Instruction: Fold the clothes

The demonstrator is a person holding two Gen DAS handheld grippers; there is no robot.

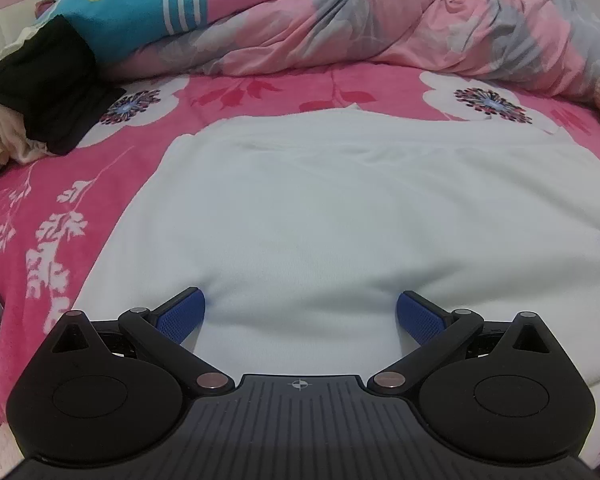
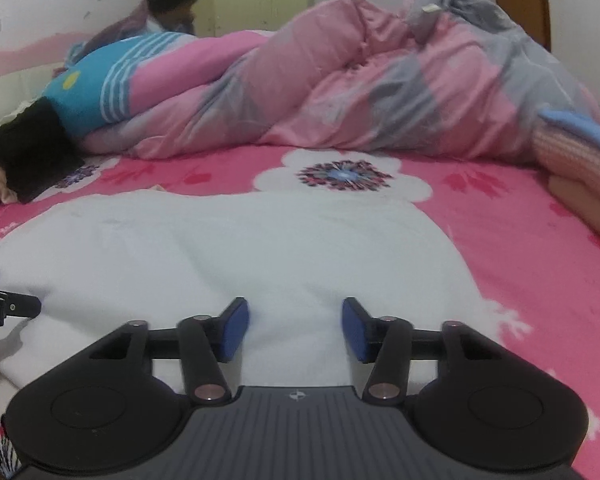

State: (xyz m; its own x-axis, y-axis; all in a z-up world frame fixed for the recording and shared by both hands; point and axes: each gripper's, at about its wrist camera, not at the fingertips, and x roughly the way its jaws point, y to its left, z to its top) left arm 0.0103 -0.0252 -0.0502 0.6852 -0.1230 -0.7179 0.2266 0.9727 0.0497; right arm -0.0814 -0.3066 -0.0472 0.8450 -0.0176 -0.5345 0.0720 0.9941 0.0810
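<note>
White garment (image 1: 340, 208) lies flat on pink floral bedsheet (image 1: 60, 208), frame centre. Left gripper (image 1: 300, 312): jaws wide apart, tips resting on the cloth. Right gripper (image 2: 295, 324): jaws apart, cloth between, pads not pressing. Crumpled pink-grey duvet (image 2: 380, 80) upper frame. No containers; no legible writing.

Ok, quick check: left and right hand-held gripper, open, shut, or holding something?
Left hand-held gripper: open, jaws wide over the white garment, nothing gripped.
Right hand-held gripper: open, jaws astride a fold of the garment, pads not pressing.
</note>
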